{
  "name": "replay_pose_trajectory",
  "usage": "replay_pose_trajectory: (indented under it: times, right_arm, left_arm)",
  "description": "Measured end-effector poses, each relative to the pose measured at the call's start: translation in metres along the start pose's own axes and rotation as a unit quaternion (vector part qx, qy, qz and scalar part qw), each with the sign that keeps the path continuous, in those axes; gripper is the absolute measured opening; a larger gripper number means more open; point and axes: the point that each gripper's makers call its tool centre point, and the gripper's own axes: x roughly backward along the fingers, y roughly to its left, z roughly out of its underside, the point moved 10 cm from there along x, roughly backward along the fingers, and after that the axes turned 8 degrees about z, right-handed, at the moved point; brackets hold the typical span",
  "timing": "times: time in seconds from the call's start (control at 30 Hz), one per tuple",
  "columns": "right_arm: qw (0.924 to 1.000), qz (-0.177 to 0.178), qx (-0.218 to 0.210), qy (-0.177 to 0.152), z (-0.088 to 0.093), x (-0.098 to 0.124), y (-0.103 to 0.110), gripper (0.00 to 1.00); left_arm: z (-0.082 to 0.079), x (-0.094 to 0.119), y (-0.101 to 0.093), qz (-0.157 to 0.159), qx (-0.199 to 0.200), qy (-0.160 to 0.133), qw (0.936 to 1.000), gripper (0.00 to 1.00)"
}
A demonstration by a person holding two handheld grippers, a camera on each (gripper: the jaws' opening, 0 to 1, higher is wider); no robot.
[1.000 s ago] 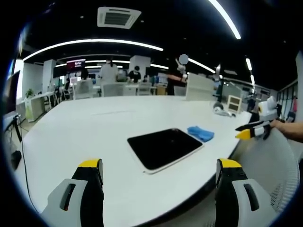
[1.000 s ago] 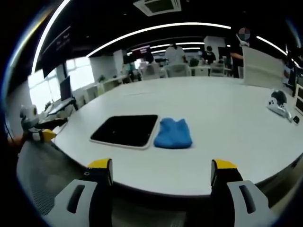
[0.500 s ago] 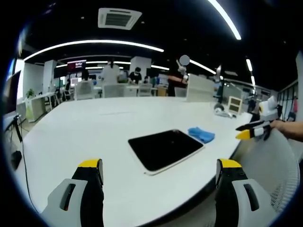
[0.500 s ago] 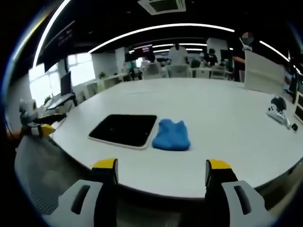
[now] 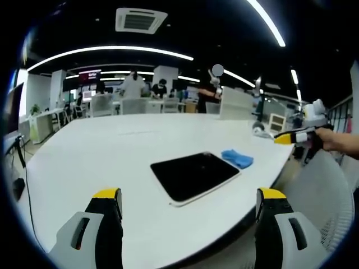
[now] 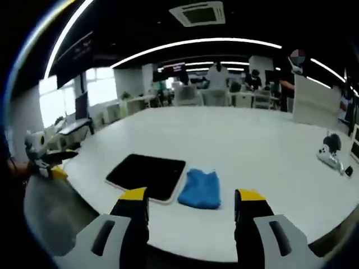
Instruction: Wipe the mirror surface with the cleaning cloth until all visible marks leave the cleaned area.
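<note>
A flat dark mirror [image 5: 194,175] in a pale frame lies on the white table [image 5: 106,151], with a crumpled blue cloth [image 5: 237,157] just beside its far right corner. My left gripper [image 5: 188,197] stands open at the table's near edge, short of the mirror. In the right gripper view the mirror [image 6: 147,175] and the blue cloth [image 6: 200,189] lie side by side, just beyond my open right gripper [image 6: 190,197], which holds nothing. The right gripper [image 5: 293,137] also appears at the right of the left gripper view, held by a hand; the left gripper [image 6: 46,162] appears at the left of the right gripper view.
A mesh chair back [image 5: 322,202] stands at the table's right edge in the left gripper view. A small white device [image 6: 331,154] sits far right on the table [image 6: 263,134]. People, desks and chairs [image 5: 134,101] fill the office behind.
My right gripper has risen and moved forward over the table edge toward the cloth, its jaws a little narrower. The left gripper has stayed still.
</note>
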Motion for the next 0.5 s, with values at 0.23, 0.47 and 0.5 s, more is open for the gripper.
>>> replay_pose_trajectory:
  times: [0.23,0.47,0.5]
  right_arm:
    - [0.9979,-0.016,0.062,-0.013,-0.026,-0.024,0.011,0.43]
    - [0.9956,-0.022,0.091,0.003,-0.023,-0.053,0.011,0.37]
    - [0.9950,-0.025,0.096,0.012,-0.019,-0.059,0.010,0.37]
  left_arm:
    - [0.000,0.000,0.000,-0.001,0.003,-0.001,1.0000,0.99]
    - [0.001,0.000,0.000,-0.001,0.004,0.000,1.0000,0.99]
    - [0.001,0.000,0.000,-0.002,0.003,0.000,1.0000,0.99]
